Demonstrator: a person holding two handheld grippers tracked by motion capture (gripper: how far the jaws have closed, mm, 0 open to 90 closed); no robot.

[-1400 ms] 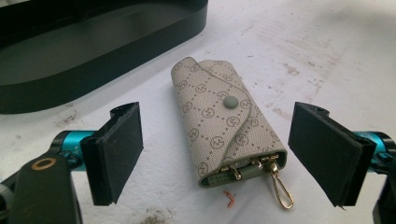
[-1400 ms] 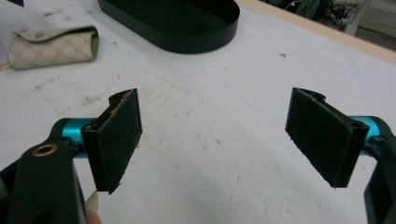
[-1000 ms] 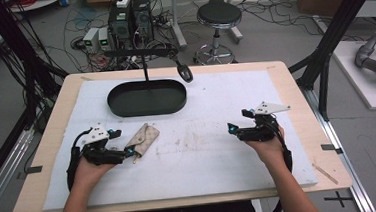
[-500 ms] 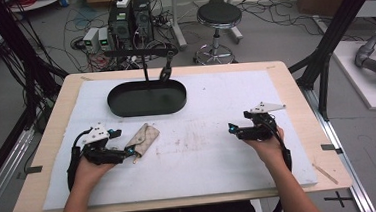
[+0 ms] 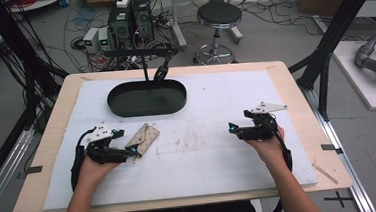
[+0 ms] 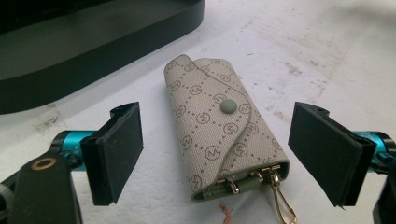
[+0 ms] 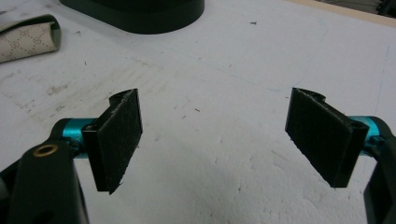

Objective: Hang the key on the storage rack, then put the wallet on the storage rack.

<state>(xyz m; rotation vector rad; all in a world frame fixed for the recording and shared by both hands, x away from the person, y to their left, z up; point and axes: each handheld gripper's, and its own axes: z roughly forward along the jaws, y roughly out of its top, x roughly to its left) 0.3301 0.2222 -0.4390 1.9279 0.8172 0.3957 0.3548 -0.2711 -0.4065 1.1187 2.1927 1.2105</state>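
Left gripper [image 6: 217, 154] nudged nearer, key pouch [image 6: 219, 130] between wide-apart jaws.

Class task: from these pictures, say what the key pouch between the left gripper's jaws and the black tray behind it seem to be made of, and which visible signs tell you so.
Key pouch: probably coated canvas or imitation leather, matte beige, going by its printed monogram pattern, stitched edges and snap button; its clip looks like gold-coloured metal.
Tray: probably plastic or painted metal; smooth, evenly black, slightly glossy rim.

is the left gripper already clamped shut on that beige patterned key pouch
No, the left gripper stands wide open, its black jaws apart on either side of the beige patterned key pouch without touching it.
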